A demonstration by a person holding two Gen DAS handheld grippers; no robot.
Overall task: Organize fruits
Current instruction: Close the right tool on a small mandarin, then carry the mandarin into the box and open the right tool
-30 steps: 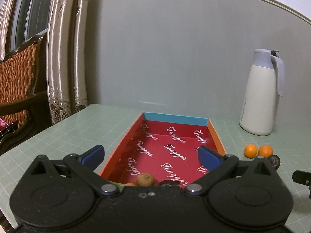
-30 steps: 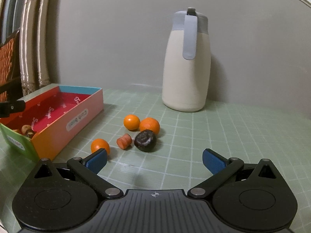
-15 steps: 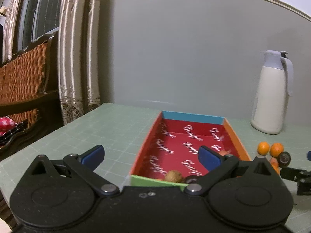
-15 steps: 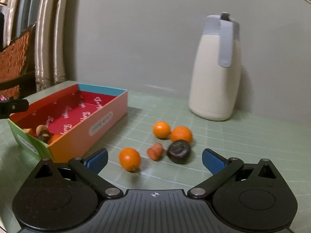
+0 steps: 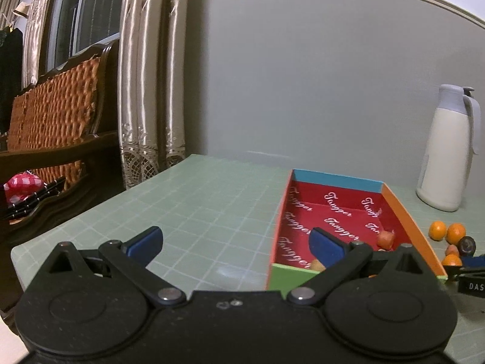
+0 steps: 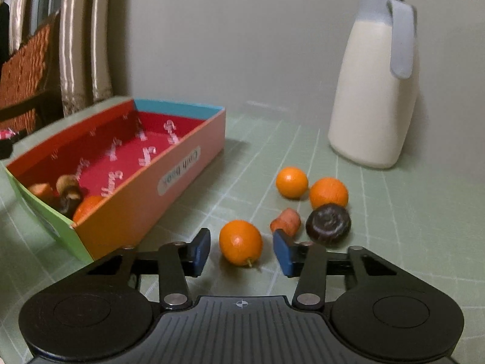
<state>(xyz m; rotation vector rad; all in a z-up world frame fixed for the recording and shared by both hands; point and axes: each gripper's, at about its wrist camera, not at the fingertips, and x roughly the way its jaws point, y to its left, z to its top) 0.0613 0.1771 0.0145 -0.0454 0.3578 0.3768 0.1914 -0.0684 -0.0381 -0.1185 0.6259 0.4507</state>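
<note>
While the left gripper (image 5: 235, 241) hangs wide and empty over the green mat (image 5: 197, 206), just short of the red box (image 5: 403, 209), its camera shows a few small fruits lying at the box's near end; this hand looks idle.

From the right wrist, the right gripper (image 6: 241, 250) brackets the nearest orange (image 6: 240, 242), pads narrowed but with gaps either side, not yet touching. Picking seems the step in hand; closing gently comes next. It is small, smooth, glossy, with a stub stem, sitting just beside the box, likely to roll.
</note>
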